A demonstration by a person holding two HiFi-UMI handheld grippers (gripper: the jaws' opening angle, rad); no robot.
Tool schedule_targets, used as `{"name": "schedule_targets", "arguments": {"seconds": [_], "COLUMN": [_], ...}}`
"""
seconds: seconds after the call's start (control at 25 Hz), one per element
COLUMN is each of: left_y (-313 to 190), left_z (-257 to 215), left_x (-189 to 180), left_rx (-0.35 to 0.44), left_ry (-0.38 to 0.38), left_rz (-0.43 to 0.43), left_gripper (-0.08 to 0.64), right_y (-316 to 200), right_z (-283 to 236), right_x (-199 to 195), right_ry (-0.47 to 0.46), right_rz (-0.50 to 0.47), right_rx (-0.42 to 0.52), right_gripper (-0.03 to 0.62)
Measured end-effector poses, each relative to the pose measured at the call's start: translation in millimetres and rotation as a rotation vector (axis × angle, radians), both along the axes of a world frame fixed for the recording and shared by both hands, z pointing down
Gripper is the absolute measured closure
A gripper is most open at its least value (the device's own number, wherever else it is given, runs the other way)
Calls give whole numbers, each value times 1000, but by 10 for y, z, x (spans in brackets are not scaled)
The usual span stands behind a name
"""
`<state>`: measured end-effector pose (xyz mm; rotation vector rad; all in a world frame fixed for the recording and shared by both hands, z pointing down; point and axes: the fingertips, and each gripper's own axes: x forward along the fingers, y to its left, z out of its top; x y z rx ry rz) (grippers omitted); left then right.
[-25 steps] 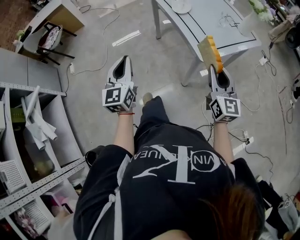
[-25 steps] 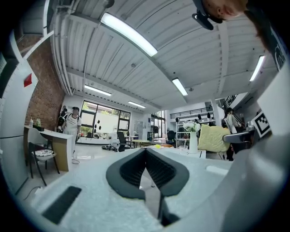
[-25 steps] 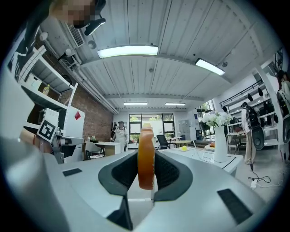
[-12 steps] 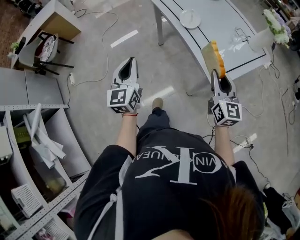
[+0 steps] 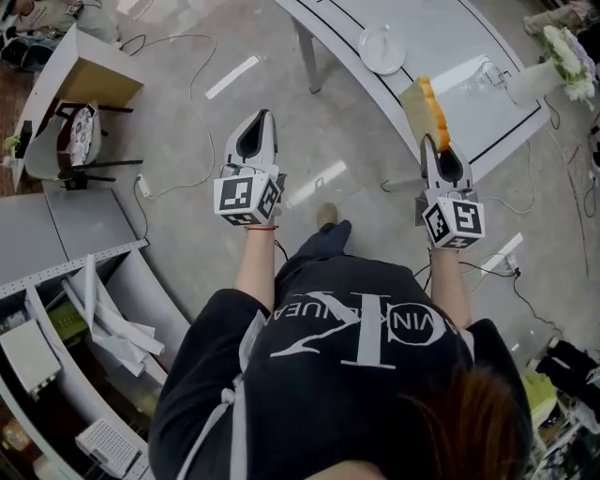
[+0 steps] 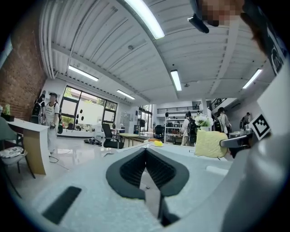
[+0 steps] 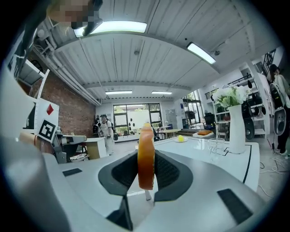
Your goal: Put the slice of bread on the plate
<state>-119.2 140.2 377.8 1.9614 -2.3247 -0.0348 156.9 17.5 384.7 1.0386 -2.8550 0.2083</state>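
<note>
Bread slice carried, not yet placed.
Left gripper [image 5: 251,141] is closed on nothing, over the floor. The plate [image 5: 382,49] lies empty on the far table [image 5: 441,28]. The slice of bread [image 5: 424,108] is clamped upright in the right gripper [image 5: 437,142], near the table edge. Placement is judged outstanding.

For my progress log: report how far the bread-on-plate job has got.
Done: the slice of bread is picked up, clamped on edge in the right claw. In hand: it is held by the near edge of the table; left claw shut, empty. Left: the plate sits bare on the table; the slice is not yet on it.
</note>
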Motion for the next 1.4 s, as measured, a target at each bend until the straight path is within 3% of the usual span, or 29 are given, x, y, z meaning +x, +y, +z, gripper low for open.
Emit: {"name": "schedule_targets", "arguments": {"seconds": [0.4, 1.12, 1.4], "left_y": [-761, -1579, -1980], "left_z": [234, 422, 439], "left_x": [-398, -576, -617], "left_rx": [-17, -45, -70], "left_ry": [5, 62, 51], "left_rz": [142, 233, 264], "left_gripper": [549, 549, 549], "right_y": [-406, -1141, -1459], "right_z": [207, 314, 425], "right_x": [-549, -1021, -1247], "right_ry": [28, -8, -50], "right_rz": [64, 78, 51], "right_rx": [-18, -135, -240], "right_gripper": [503, 503, 503]}}
